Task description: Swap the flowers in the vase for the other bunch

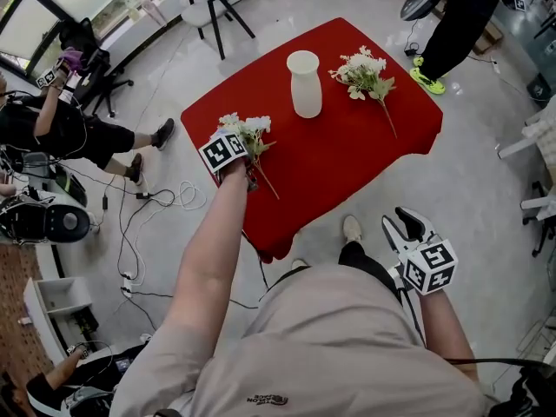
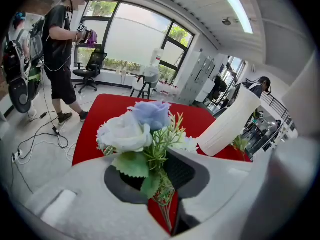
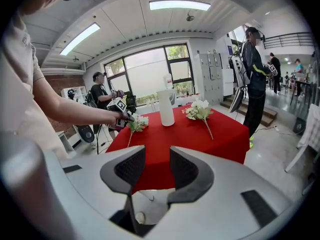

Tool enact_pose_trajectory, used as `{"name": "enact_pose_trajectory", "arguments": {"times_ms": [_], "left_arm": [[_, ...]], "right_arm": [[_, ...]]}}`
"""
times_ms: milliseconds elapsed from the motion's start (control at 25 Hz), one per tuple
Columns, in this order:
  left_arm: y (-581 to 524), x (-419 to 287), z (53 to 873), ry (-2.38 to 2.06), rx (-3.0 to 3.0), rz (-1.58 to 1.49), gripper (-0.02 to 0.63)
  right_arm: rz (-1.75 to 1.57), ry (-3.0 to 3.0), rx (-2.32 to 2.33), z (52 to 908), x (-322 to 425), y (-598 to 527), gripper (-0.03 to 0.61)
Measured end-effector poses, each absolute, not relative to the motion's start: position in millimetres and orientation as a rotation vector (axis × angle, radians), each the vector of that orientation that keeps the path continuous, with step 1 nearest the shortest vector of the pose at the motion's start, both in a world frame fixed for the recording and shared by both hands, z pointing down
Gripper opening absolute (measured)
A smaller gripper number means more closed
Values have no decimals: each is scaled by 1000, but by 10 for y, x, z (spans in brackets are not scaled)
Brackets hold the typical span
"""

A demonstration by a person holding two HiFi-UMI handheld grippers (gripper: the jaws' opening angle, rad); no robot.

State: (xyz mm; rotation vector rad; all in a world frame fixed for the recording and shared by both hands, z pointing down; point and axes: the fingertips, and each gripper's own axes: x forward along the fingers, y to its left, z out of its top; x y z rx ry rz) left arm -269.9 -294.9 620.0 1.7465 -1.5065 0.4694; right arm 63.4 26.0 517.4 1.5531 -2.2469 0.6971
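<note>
The left gripper [image 2: 157, 184] has its fingers [image 2: 215, 181] pinched nearly closed on the flower bunch [image 2: 140, 129] stems, blooms just beyond them. The right gripper [image 3: 151, 169] gapes empty.

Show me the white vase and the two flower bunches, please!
white vase [image 1: 304, 85]: head view, middle of its body.
held bunch [image 2: 125, 131]: left gripper view, the white rose.
lying bunch [image 1: 363, 66]: head view, its white blooms.

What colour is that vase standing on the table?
White, plain with no pattern. The vase shows best in the head view.
</note>
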Motion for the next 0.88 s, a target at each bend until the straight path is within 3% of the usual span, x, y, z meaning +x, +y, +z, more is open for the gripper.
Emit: {"name": "enact_pose_trajectory", "arguments": {"times_ms": [680,880], "left_arm": [[-2783,-2733,5984,-1542,1796,444,255],[-2668,-2763,5882,-1548,1795,412,264]], "right_arm": [[677,-2266,1526,5115,510,397,156],[663,-2292,1489,5105,431,379,156]]}}
